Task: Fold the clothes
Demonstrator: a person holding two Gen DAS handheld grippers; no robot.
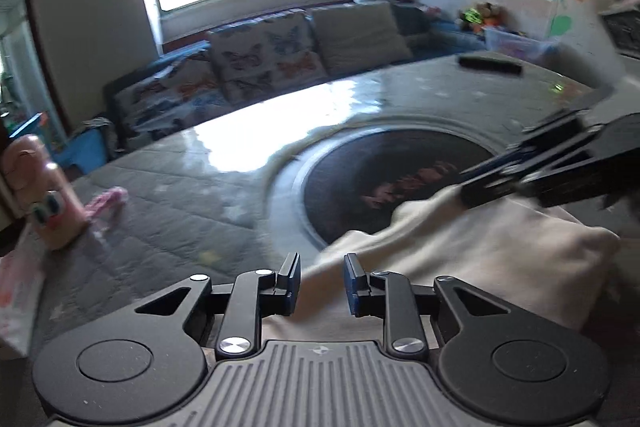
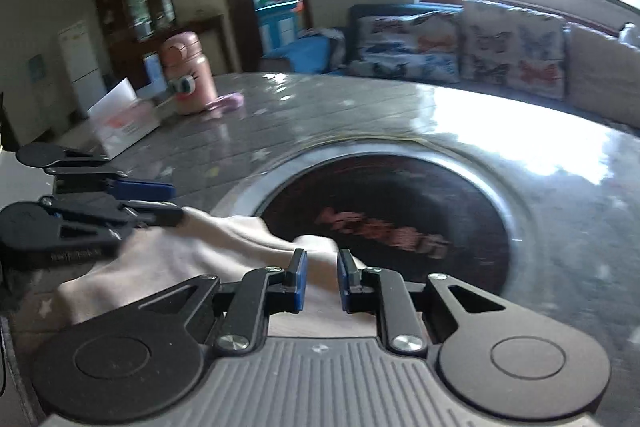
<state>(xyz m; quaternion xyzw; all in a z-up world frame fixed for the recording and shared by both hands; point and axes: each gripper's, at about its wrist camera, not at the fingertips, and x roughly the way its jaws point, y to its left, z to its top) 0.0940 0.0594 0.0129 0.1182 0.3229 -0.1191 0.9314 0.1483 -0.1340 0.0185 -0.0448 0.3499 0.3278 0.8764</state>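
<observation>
My left gripper (image 1: 322, 283) stands open with nothing between its pads, held just over the near edge of the cream garment (image 1: 480, 247). My right gripper (image 2: 322, 281) is also open and empty above the same cloth (image 2: 208, 247). The garment lies bunched on the near part of the table (image 1: 180, 187), one rumpled edge spilling onto the dark round inset (image 1: 380, 171) at the table's centre. I see no clean crease or squared stack, so I judge the folding unfinished, though whether this heap is partly folded or only dropped there I cannot tell.

For room: the grey tabletop beyond the inset is bare and wide. On my left, a pink bottle (image 2: 188, 79) and a white box (image 2: 124, 119) stand well apart from the cloth. The near table edge is hidden under the grippers.
</observation>
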